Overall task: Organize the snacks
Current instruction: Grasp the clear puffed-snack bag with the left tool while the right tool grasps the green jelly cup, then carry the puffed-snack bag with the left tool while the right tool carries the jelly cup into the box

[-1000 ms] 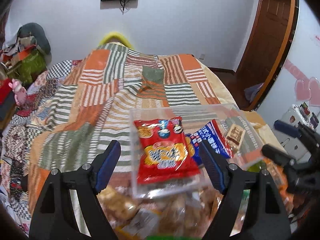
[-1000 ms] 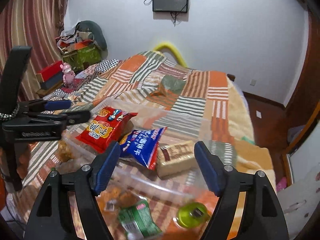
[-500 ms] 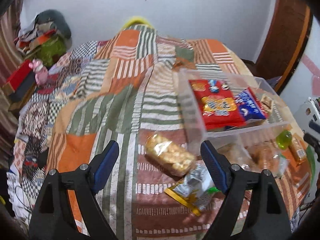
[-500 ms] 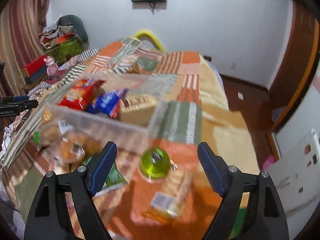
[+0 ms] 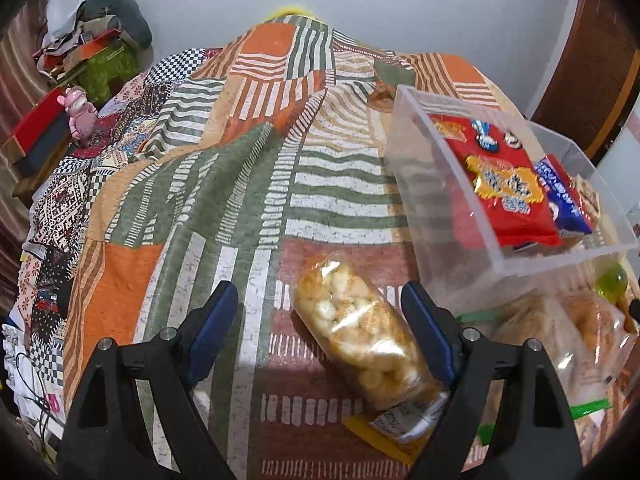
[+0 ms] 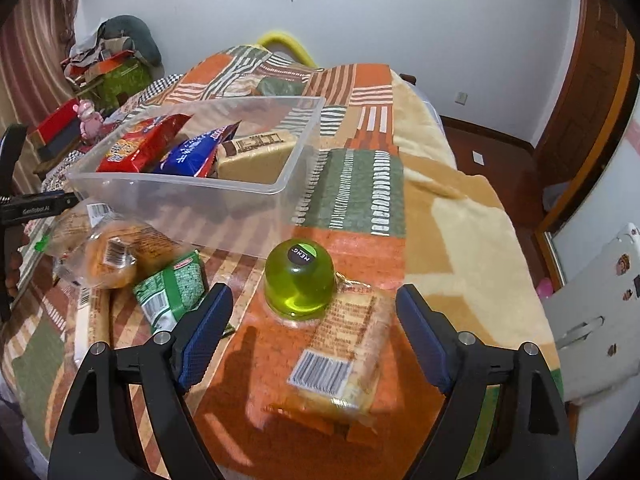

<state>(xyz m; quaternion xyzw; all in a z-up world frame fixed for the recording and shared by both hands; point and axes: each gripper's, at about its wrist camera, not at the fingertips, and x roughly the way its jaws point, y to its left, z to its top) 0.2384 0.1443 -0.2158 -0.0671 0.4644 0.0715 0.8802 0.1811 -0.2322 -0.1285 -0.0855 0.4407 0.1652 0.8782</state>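
My left gripper (image 5: 320, 324) hangs open over the quilt, with a clear bag of puffed snacks (image 5: 356, 328) lying between its fingers. The right pad is close to the bag and the left pad stands well apart. My right gripper (image 6: 314, 334) is open above a green jelly cup (image 6: 300, 280) and a clear-wrapped cake with a barcode (image 6: 344, 356), touching neither. The clear plastic bin (image 6: 180, 204) holds a red pack (image 6: 140, 144), a blue pack (image 6: 188, 156) and a tan bar (image 6: 256, 156). The left wrist view shows the bin (image 5: 432, 220) at right.
Loose snacks lie in front of the bin: bagged buns (image 6: 112, 256), a green packet (image 6: 172, 288) and a yellow-edged pack (image 5: 396, 424). The patchwork quilt (image 5: 224, 184) covers a bed. Boxes and a pink toy (image 5: 80, 112) sit at the far left; a door is on the right.
Both grippers dropped from facing the bin to the loose snacks. The left swung over the puffed-snack bag. The right swung over the jelly cup and cake, its jaws a little wider.
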